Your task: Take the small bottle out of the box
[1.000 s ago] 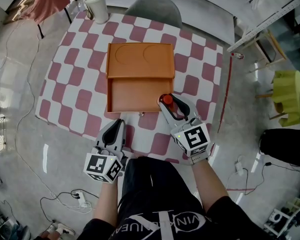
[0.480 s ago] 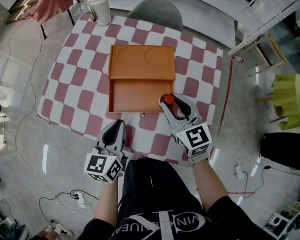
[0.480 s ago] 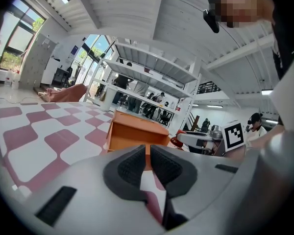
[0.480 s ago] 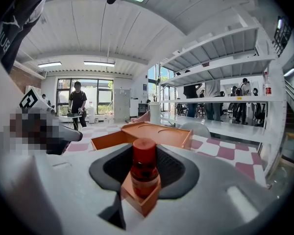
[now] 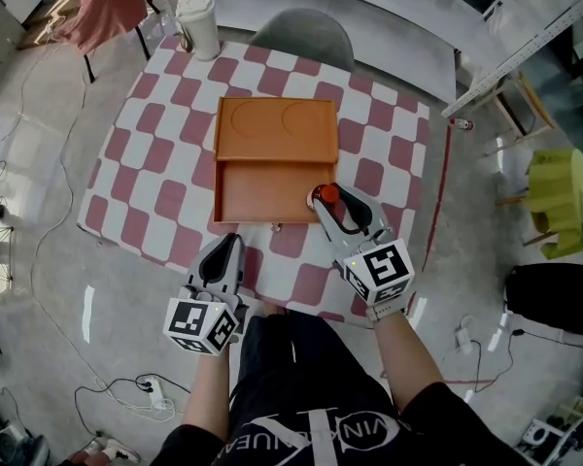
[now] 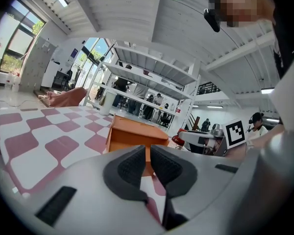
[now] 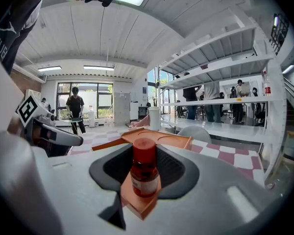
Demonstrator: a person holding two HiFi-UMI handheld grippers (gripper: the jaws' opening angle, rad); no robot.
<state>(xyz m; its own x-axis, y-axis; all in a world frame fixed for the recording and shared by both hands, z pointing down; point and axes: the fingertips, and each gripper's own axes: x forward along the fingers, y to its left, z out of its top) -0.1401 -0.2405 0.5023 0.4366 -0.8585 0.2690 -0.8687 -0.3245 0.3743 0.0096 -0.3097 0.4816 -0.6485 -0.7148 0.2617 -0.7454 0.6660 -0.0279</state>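
An orange box [image 5: 272, 129] lies open on the checked table [image 5: 155, 192], its lid folded back. A small red bottle [image 5: 325, 194] with a red cap stands upright over the box's near right corner. My right gripper [image 5: 332, 202] is shut on it. In the right gripper view the bottle [image 7: 144, 173] sits between the two dark pads [image 7: 118, 166], with the box [image 7: 159, 138] just behind it. My left gripper [image 5: 228, 245] rests at the table's near edge, left of the box, shut and empty. In the left gripper view [image 6: 148, 163] its pads nearly touch, and the box [image 6: 135, 137] lies ahead.
A white lidded cup [image 5: 198, 22] stands at the table's far left corner. A grey chair [image 5: 304, 32] is pushed in at the far side. Cables run over the floor at the left, and a yellow stool [image 5: 559, 187] stands to the right.
The head view has drifted slightly. Both grippers and the bottle keep their places by the box.
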